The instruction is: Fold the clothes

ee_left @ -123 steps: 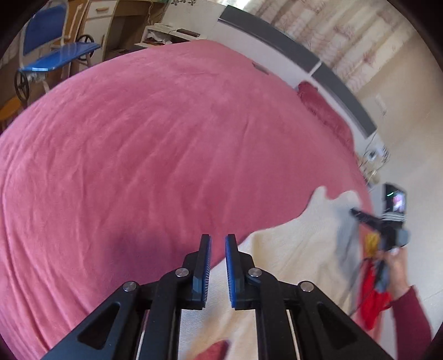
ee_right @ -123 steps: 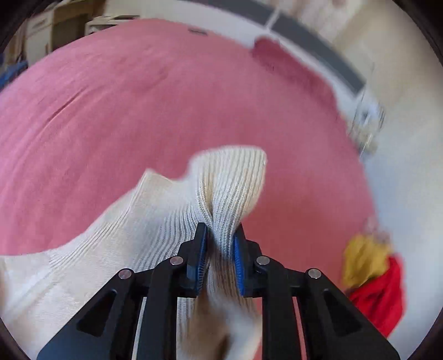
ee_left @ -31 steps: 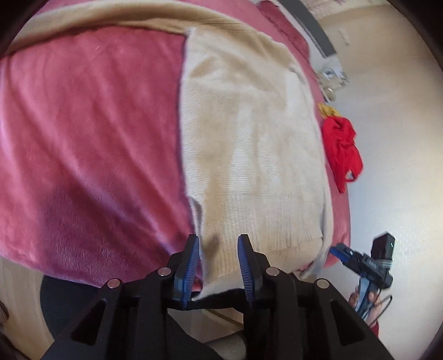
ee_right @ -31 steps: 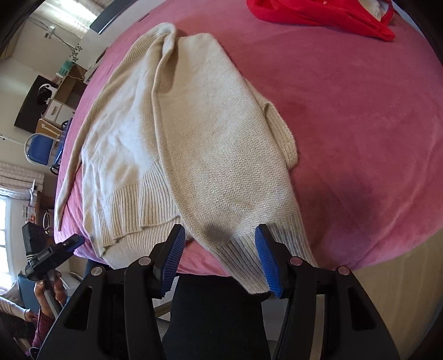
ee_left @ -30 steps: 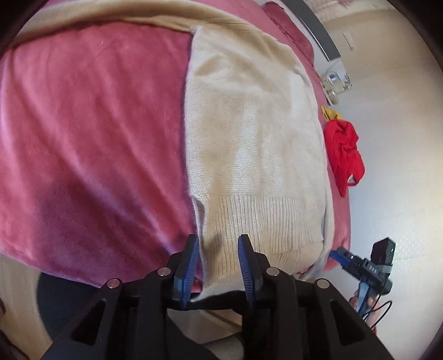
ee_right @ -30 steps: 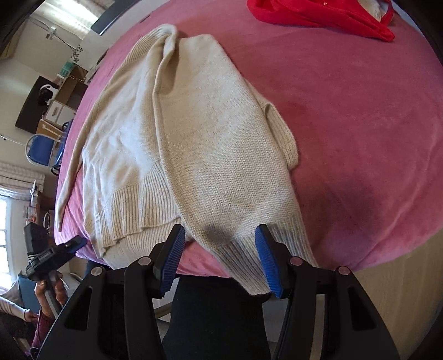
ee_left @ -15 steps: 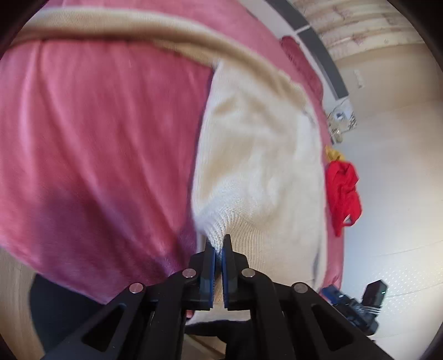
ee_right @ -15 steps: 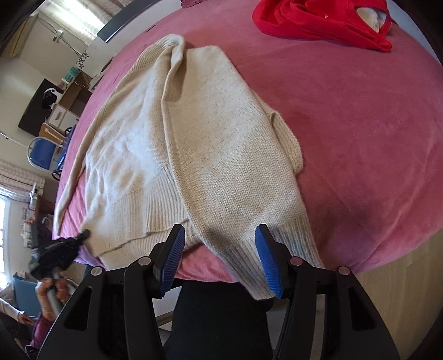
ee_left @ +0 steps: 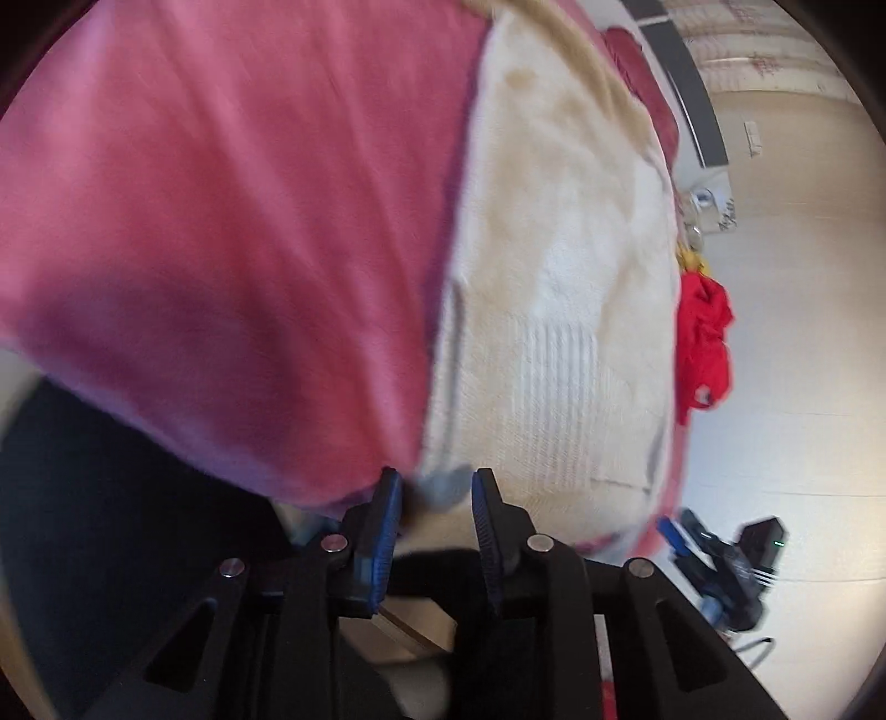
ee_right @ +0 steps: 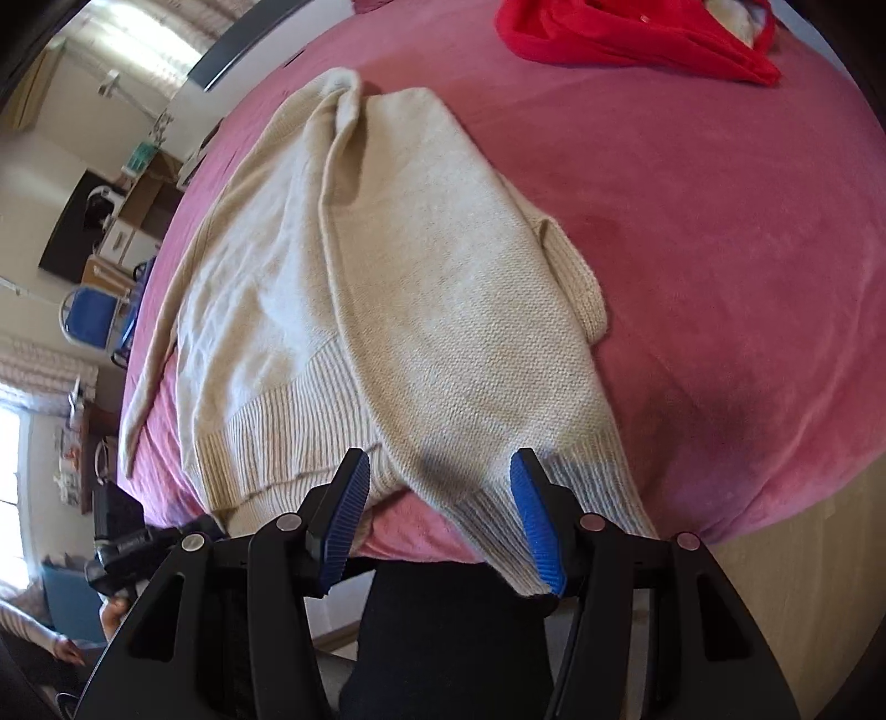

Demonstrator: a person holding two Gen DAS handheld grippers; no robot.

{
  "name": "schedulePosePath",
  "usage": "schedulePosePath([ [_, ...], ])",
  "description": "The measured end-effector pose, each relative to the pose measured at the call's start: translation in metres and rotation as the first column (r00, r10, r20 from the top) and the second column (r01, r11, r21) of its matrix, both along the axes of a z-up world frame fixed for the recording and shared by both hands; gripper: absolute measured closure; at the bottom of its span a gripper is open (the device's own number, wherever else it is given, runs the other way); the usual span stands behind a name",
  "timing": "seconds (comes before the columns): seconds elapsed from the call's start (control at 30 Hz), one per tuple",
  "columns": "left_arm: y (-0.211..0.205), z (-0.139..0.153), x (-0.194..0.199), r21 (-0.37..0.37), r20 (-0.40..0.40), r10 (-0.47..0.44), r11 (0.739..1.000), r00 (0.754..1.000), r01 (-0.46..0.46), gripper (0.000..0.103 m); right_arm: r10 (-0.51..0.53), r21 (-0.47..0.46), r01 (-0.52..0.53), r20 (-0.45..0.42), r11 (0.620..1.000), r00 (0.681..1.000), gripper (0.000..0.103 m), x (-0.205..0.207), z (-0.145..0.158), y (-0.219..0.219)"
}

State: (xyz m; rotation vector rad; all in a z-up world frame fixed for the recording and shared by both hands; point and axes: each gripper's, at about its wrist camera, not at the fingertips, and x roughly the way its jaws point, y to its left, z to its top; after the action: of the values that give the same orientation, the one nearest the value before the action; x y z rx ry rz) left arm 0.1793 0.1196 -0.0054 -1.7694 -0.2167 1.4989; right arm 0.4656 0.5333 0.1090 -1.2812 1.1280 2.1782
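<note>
L gripper (ee_left: 432,501) has opened up: half a sec ago its jaws were pinched tight on the hem corner of the cream sweater (ee_right: 387,288), now they stand apart w/ a blurry bit of hem between them, prob. just let go, no real grip visible. My read: the hem was tugged straight and released, so the garment is being laid flat, actual folding not yet begun. R gripper (ee_right: 437,498) is same as a sec ago, jaws wide apart, holding nothing, hovering over the ribbed hem where it droops off the near edge of the bed. Sweater lies on the pink blanket (ee_right: 720,249), hem toward the grippers, neck end far, one sleeve trailing along its left side, the other tucked under on the right w/ cuff poking out. Count: 1 cream sweater, 1 red garment (ee_right: 637,33) at the far corner w/ something yellow beside it in L view, 2 grippers, 1 blanket.
</note>
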Motion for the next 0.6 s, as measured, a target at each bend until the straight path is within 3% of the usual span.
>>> schedulePosePath([
  [0.1, -0.013, 0.021, -0.007, 0.054, -0.066, 0.067, 0.997, 0.996, -0.063, 0.074, -0.011, -0.002, 0.011, -0.032, 1.0, 0.999, 0.046, 0.007, 0.004, 0.003],
  [0.2, -0.001, 0.021, -0.01, 0.04, -0.092, 0.019, 0.999, 0.996, -0.016, 0.072, -0.029, -0.016, 0.028, -0.027, 0.999, 0.999, 0.046, 0.009, -0.001, 0.008],
  [0.3, 0.021, 0.012, -0.006, 0.001, -0.102, -0.054, 0.999, 0.993, 0.054, 0.07, -0.043, -0.039, 0.042, -0.023, 0.998, 0.999, 0.046, 0.008, -0.008, 0.008],
  [0.43, 0.032, 0.002, -0.005, 0.041, -0.054, -0.01, 0.999, 0.998, 0.012, 0.066, -0.032, -0.038, 0.031, -0.031, 0.999, 0.999, 0.045, 0.006, -0.007, 0.003],
  [0.47, 0.036, 0.001, -0.003, 0.04, -0.054, -0.001, 0.999, 0.999, 0.004, 0.067, -0.027, -0.035, 0.026, -0.03, 0.999, 0.999, 0.045, 0.005, -0.007, 0.002],
  [0.5, 0.037, 0.0, -0.003, 0.017, -0.056, 0.012, 1.0, 0.998, -0.011, 0.088, -0.018, -0.027, 0.017, -0.028, 0.999, 0.999, 0.045, 0.003, -0.006, 0.0],
  [0.53, 0.039, -0.001, -0.003, -0.004, -0.057, 0.026, 1.0, 0.998, -0.026, 0.1, -0.006, -0.017, 0.005, -0.024, 1.0, 1.0, 0.045, 0.001, -0.006, -0.002],
  [0.6, 0.041, 0.003, -0.002, -0.02, -0.055, 0.034, 0.999, 0.998, -0.035, 0.099, 0.015, 0.055, -0.015, 0.015, 0.998, 1.0, 0.051, -0.003, -0.002, -0.007],
])
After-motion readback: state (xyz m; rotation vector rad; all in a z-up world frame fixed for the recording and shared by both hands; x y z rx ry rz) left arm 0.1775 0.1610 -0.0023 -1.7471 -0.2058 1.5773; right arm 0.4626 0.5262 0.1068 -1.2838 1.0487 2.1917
